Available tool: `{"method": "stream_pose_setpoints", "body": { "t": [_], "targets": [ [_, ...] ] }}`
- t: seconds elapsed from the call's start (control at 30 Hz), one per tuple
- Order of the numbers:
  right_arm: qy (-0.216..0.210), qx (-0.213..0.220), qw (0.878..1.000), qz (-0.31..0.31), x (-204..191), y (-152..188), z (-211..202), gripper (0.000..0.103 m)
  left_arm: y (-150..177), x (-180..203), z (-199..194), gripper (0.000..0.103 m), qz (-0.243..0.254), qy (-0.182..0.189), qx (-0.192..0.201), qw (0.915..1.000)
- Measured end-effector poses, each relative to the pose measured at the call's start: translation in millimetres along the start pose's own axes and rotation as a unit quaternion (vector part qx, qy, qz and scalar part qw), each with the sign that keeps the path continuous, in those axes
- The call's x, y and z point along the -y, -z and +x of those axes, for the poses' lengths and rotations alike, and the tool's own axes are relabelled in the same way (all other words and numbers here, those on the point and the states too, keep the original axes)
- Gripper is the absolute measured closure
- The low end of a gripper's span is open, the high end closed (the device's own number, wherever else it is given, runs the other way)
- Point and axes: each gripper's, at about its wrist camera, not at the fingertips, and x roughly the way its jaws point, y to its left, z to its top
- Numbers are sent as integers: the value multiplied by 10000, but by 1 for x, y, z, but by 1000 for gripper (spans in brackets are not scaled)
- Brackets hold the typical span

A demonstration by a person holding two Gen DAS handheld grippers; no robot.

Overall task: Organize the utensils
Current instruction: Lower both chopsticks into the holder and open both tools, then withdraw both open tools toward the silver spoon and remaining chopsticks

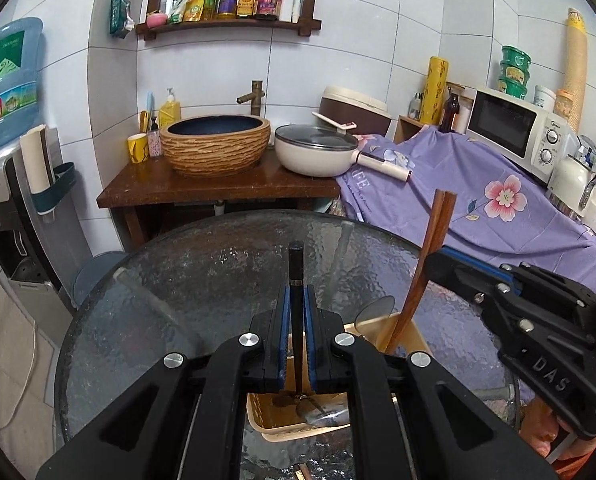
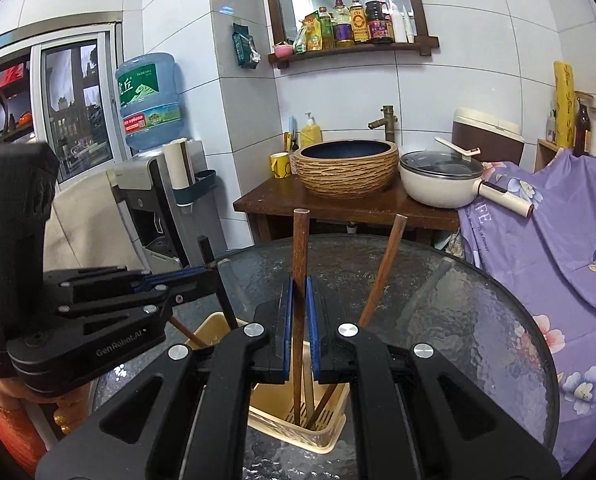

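Left tongs [image 1: 297, 344] of matte black plastic, blue pads on the inner faces, round silver screws on angular arms, right tongs [image 2: 300, 344] built alike, white "DAS" and "GenRobot.AI" lettering on the bodies, black textured handle, orange-red sleeve at the frame edges

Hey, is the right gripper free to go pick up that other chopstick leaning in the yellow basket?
Probably not yet. The right gripper is shut on a chopstick standing in the basket; the leaning chopstick sits just beside its fingers, otherwise unobstructed.
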Motion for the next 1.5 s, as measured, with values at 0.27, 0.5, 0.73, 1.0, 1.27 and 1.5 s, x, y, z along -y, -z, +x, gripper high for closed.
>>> {"method": "stream_pose_setpoints", "body": {
  "t": [0.27,0.5,0.73,1.0,1.27,1.5],
  "targets": [
    [200,122,9997,69,8,3,-3,91,2,-1,-12,54,-148,-59,318,9994],
    [450,522,9975,-161,5,11,-32,49,14,4,-45,29,-175,11,776,9968],
    [554,285,9967,-517,-7,44,-56,44,49,3,-72,12,-241,149,918,9954],
    [324,-648,9943,-784,-21,124,-39,43,109,-15,-44,12,-537,-10,146,9985],
    [-534,-1422,9853,-777,-39,188,-24,43,161,-30,-29,22,-464,-425,-397,9972],
    [-972,-1935,9727,-828,-55,221,-13,43,182,-42,-25,26,-543,-530,-655,9950]
  ]
}}
